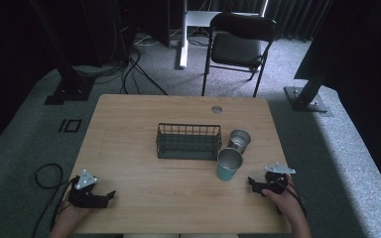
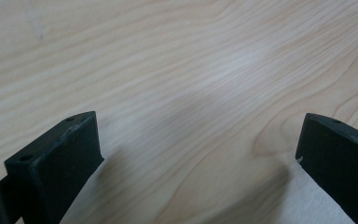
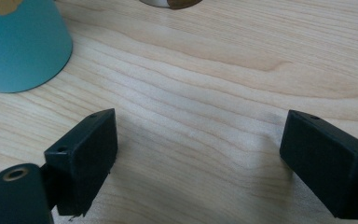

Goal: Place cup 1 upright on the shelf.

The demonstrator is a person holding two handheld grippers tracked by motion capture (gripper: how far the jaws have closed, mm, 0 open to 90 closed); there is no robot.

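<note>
Teal cup stands upright just right of the wire basket, near the right gripper. Left gripper rests jaws apart, empty; right likewise. It looks light, rigid, slick metal; I'd take it across the upper wall.

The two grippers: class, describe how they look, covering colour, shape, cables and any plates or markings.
The left gripper and the right gripper are black, each topped by a grey three-cornered plate. Each has two blocky, flat-faced jaws with small holes in their top edges. Black cables trail from both. The person's forearms show no sleeves.
</note>
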